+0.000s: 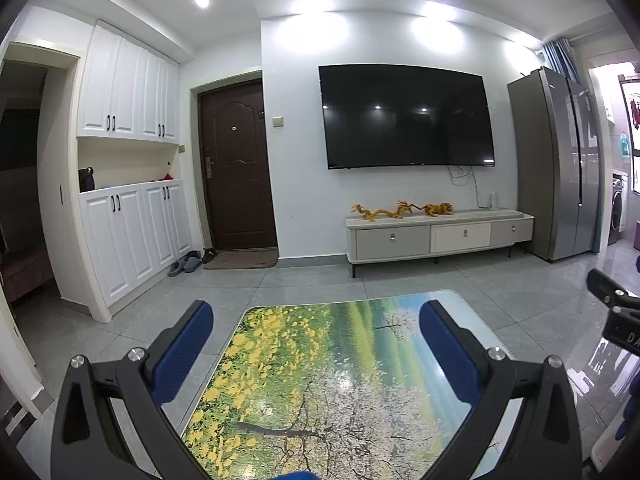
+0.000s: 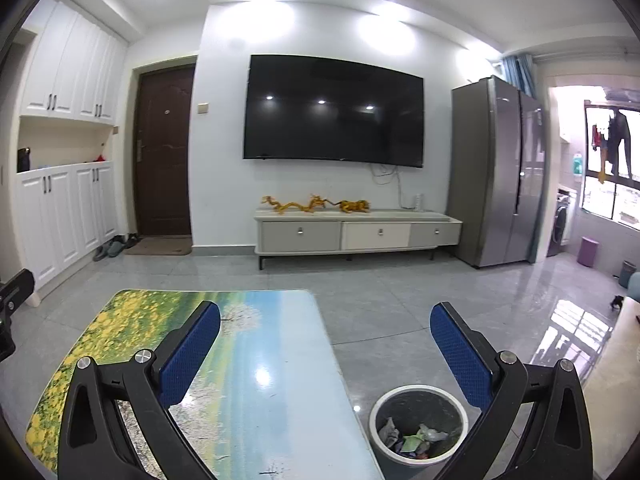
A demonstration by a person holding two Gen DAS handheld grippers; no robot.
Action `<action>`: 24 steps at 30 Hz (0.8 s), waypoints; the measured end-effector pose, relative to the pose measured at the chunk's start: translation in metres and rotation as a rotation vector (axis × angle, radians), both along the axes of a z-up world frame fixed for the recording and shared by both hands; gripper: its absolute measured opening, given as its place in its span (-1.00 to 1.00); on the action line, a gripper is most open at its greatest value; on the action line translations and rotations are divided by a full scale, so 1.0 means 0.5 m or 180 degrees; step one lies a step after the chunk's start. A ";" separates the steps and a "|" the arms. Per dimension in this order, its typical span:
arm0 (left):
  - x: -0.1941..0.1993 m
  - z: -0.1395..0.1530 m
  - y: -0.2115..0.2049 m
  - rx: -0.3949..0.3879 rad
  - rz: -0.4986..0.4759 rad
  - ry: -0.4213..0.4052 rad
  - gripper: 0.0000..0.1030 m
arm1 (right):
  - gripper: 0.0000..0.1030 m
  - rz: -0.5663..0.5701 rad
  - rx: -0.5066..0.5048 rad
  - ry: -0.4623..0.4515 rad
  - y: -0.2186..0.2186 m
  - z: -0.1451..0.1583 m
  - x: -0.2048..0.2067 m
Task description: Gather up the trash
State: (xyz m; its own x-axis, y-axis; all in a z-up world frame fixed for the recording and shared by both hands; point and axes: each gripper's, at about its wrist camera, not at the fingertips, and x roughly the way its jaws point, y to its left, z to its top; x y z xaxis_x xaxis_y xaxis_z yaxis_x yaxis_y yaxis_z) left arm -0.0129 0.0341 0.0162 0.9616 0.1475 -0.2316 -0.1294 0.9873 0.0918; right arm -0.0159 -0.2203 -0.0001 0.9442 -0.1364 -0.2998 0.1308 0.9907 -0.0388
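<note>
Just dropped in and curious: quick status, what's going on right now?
Left gripper and right gripper: fingers open, nothing held. Trash sits in the bin beside the table. Nothing in the way.

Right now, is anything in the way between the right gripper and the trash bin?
Nothing visible is. The right gripper is open and empty above the table's edge, and the trash bin stands on the floor beside the table, its top uncovered, crumpled trash already inside.
</note>
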 end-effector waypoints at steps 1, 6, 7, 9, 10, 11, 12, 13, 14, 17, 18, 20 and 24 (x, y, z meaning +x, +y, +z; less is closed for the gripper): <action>-0.002 0.000 0.002 -0.0006 0.0009 -0.0004 1.00 | 1.00 -0.0022 0.0006 -0.0007 -0.003 0.001 -0.002; -0.004 -0.006 0.003 -0.0007 0.0044 -0.0017 1.00 | 1.00 -0.0083 -0.0034 -0.0048 -0.003 0.004 -0.007; -0.005 -0.007 0.002 -0.0012 0.0053 -0.0029 1.00 | 1.00 -0.0093 -0.0050 -0.0057 -0.001 0.004 -0.010; -0.007 -0.010 0.002 -0.0012 0.0051 -0.0033 1.00 | 1.00 -0.0132 -0.0083 -0.0083 0.002 0.004 -0.016; -0.008 -0.011 -0.001 -0.0013 0.0046 -0.0036 1.00 | 1.00 -0.0158 -0.0093 -0.0100 0.001 0.004 -0.019; -0.009 -0.013 -0.004 -0.0007 0.0044 -0.0033 1.00 | 1.00 -0.0169 -0.0094 -0.0108 -0.002 0.005 -0.019; -0.009 -0.014 -0.004 -0.0003 0.0041 -0.0029 1.00 | 1.00 -0.0178 -0.0097 -0.0111 -0.004 0.007 -0.019; -0.009 -0.014 -0.006 -0.0001 0.0030 -0.0026 1.00 | 1.00 -0.0195 -0.0106 -0.0116 -0.005 0.007 -0.020; -0.011 -0.015 -0.007 -0.0001 0.0029 -0.0028 1.00 | 1.00 -0.0208 -0.0115 -0.0123 -0.007 0.009 -0.021; -0.013 -0.017 -0.004 -0.0009 0.0033 -0.0032 1.00 | 1.00 -0.0232 -0.0130 -0.0145 -0.009 0.010 -0.025; -0.013 -0.018 -0.004 -0.0006 0.0035 -0.0032 1.00 | 1.00 -0.0233 -0.0131 -0.0145 -0.010 0.011 -0.025; -0.014 -0.019 -0.004 -0.0010 0.0041 -0.0046 1.00 | 0.99 -0.0236 -0.0139 -0.0145 -0.012 0.010 -0.025; -0.016 -0.021 -0.005 -0.0006 0.0039 -0.0041 1.00 | 0.99 -0.0213 -0.0140 -0.0123 -0.007 0.009 -0.023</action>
State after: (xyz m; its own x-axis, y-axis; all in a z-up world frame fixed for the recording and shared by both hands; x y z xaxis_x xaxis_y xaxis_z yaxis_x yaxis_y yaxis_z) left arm -0.0208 0.0317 0.0057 0.9625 0.1591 -0.2196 -0.1428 0.9858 0.0883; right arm -0.0272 -0.2240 0.0043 0.9432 -0.2120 -0.2557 0.1990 0.9771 -0.0759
